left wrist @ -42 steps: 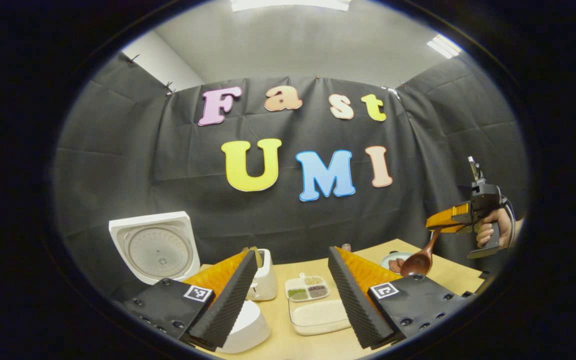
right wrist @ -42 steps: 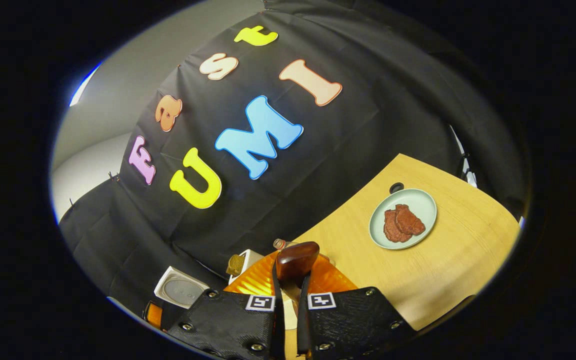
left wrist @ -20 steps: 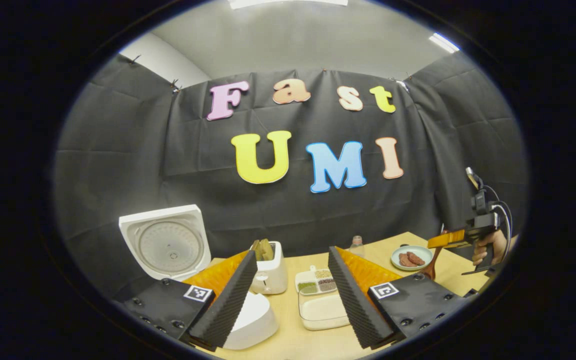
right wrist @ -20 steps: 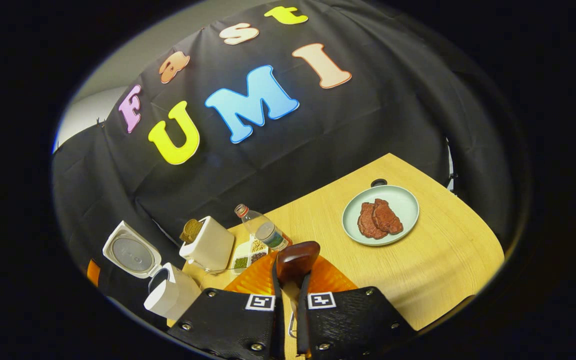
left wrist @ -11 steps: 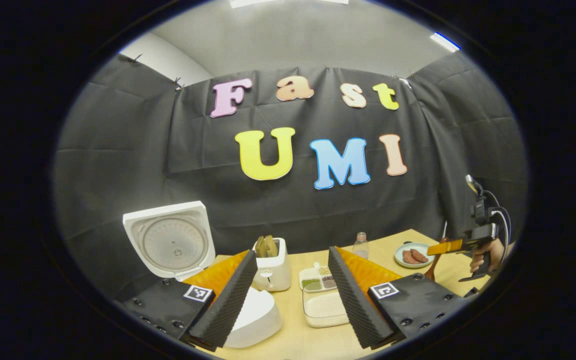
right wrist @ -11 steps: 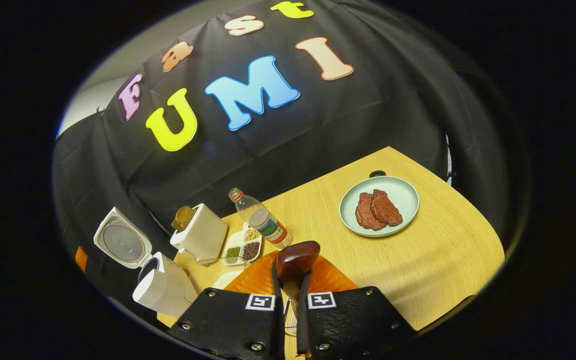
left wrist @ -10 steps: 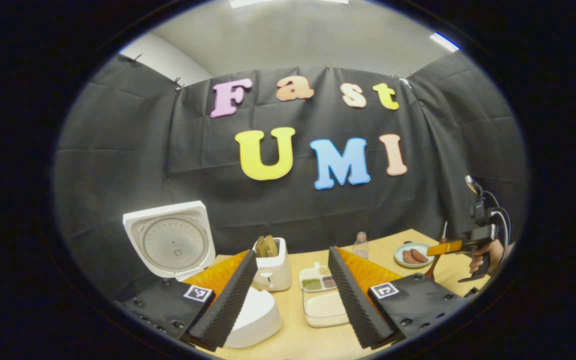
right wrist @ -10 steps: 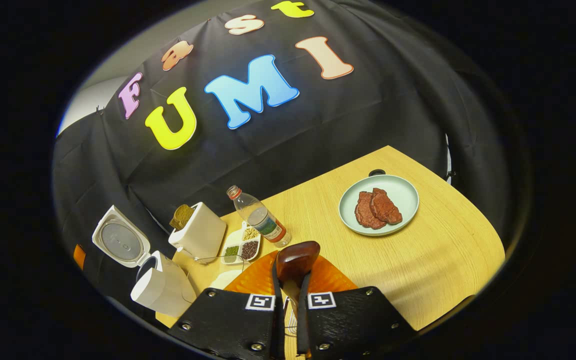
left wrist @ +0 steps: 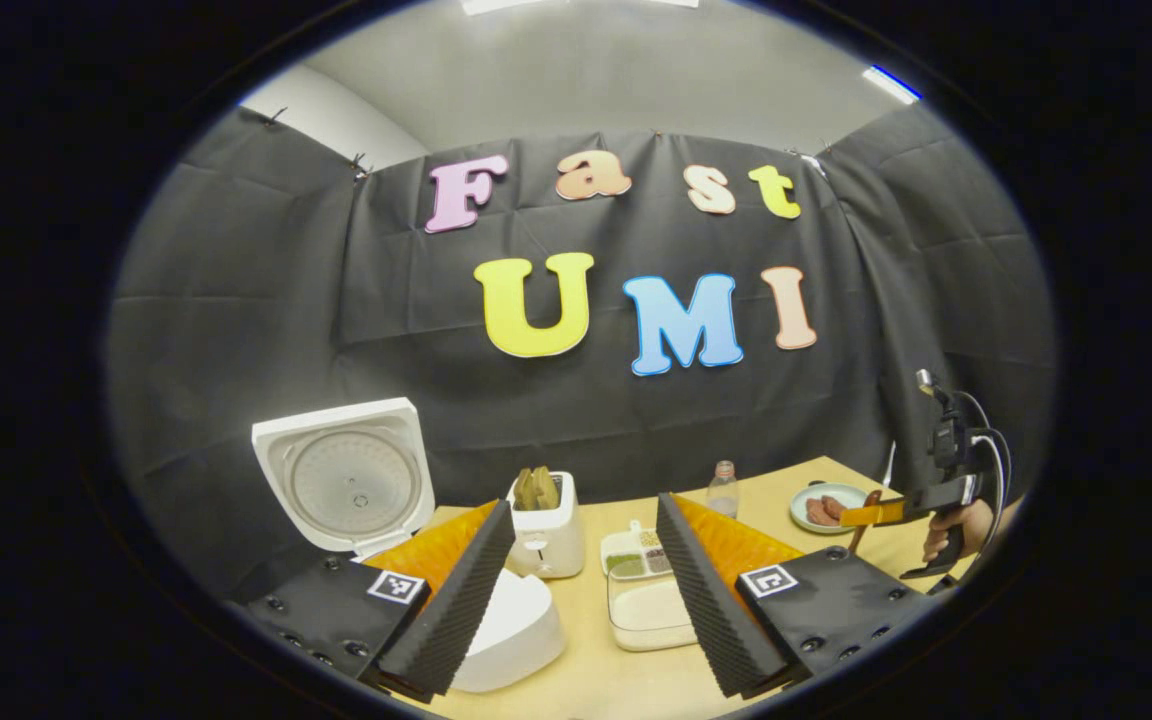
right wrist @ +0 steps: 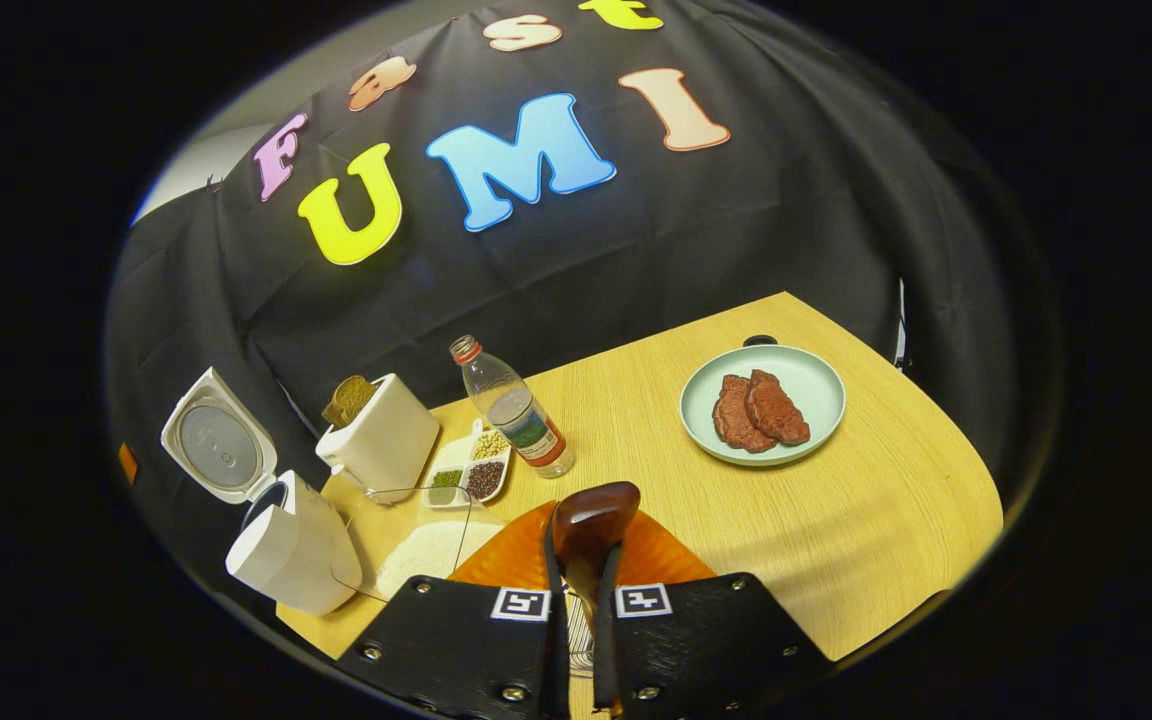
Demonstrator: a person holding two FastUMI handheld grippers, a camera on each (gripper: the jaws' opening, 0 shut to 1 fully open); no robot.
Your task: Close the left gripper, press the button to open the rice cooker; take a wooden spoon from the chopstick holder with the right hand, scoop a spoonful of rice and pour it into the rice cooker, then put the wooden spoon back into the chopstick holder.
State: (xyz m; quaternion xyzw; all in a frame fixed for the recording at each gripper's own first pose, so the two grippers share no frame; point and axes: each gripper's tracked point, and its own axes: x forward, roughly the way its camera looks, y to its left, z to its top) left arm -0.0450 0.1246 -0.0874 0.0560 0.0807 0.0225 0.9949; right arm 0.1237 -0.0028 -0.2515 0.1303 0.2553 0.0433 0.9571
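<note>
Spoon first: your right gripper (right wrist: 576, 590) is clamped on the wooden spoon (right wrist: 591, 525), both fingers pressed to its handle and the dark bowl poking out just ahead of the fingertips. In the left gripper view you can see that same gripper at the far right, held by your hand (left wrist: 951, 525) over the right end of the table (right wrist: 866, 520). Your left gripper (left wrist: 581, 590) is spread wide and holds nothing. Between its fingers lies the clear container of rice (left wrist: 648, 610), and just behind it the small divided dish of beans (left wrist: 634, 552). At the left stands the rice cooker (right wrist: 291, 545), white, with its lid (left wrist: 346, 480) standing up open. Near it, toward the far wall, is the white toaster (left wrist: 548, 530) with bread sticking out of the slots. A plastic bottle (right wrist: 514, 410) with a red cap stands upright just to the right of the divided dish, between your spoon and the toaster. Well apart on the right, a pale green plate (right wrist: 816, 385) carries two reddish slabs of meat (right wrist: 761, 410). A wire rack glimpsed between your right fingers may be the chopstick holder; you cannot tell for sure.
</note>
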